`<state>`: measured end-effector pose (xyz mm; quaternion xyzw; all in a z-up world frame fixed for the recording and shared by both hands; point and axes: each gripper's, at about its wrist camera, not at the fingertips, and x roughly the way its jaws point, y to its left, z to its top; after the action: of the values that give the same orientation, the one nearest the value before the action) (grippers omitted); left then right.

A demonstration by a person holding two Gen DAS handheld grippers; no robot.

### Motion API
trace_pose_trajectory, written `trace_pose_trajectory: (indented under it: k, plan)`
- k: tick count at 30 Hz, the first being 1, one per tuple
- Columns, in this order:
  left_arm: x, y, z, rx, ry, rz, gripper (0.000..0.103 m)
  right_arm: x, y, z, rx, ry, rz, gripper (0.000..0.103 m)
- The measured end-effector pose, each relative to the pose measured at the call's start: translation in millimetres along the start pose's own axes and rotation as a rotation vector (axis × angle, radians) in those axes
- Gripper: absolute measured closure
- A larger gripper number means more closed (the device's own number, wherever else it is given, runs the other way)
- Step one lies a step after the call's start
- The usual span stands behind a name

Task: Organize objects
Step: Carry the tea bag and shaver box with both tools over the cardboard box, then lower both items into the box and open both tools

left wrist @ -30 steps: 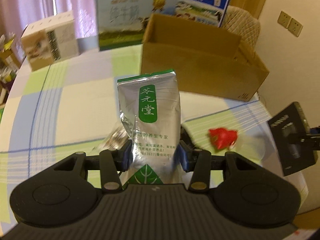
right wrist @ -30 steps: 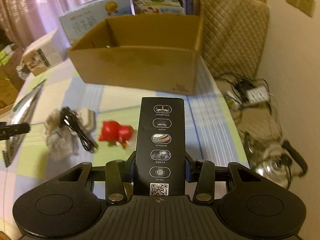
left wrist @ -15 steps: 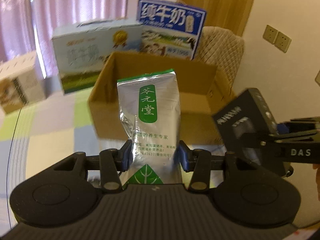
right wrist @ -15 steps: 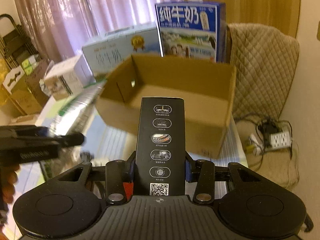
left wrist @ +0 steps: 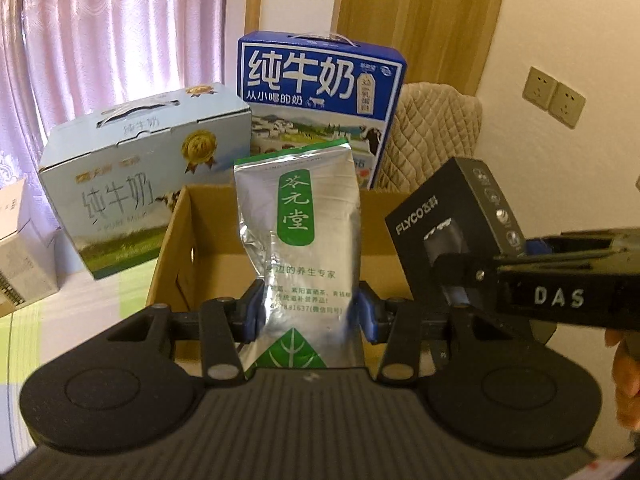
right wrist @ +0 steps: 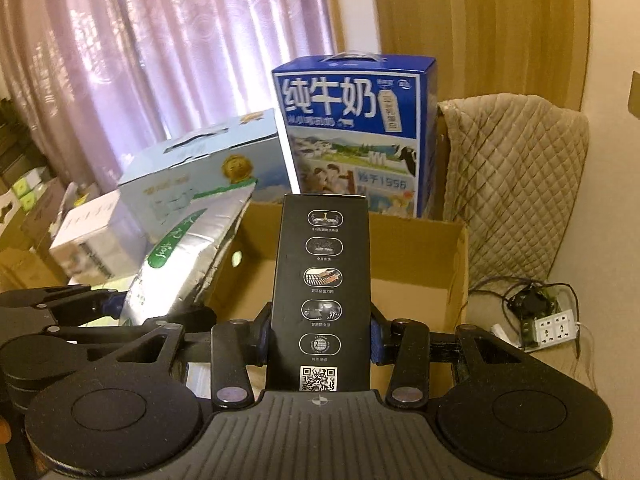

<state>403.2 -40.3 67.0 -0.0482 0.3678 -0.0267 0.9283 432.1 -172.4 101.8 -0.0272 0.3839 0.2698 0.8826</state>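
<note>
The left gripper (left wrist: 307, 315) is clamped on the lower part of a silver foil pouch (left wrist: 298, 236) with a green label, its long axis upright and its sealed top pointing up, held in front of the open cardboard box (left wrist: 176, 248). The right gripper (right wrist: 318, 338) is closed on a black carton (right wrist: 322, 288), also standing on its long axis, the QR-code end down at the pads and the top end pointing toward the box's open mouth (right wrist: 420, 280). Seen from the left wrist, the black carton (left wrist: 452, 216) leans just beside the pouch, over the box's right side. A second ago both items were low over the checked desk, short of the box; since then both have been carried up to it and the box interior is in view. Two milk cartons, pale blue (left wrist: 136, 176) and dark blue (left wrist: 320, 92), stand behind the box.
</note>
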Motion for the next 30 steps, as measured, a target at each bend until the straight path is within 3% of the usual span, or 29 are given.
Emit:
trace_pose_trajectory:
  k: [10,19,30]
  plan:
    - [66.7,5.0,25.4,-0.028,0.066,0.002,0.06,55.8,-21.9,18.6,0.07,0.031,-0.06,0.062]
    - [122.6,12.6,11.1,-0.089,0.161,-0.011,0.06,104.2,-39.8,8.5,0.115,0.111,-0.084,0.062]
    - [148.2,17.5,3.0,-0.083,0.208,-0.012,0.06,125.7,-51.7,2.5,0.148,0.155,-0.092,0.062]
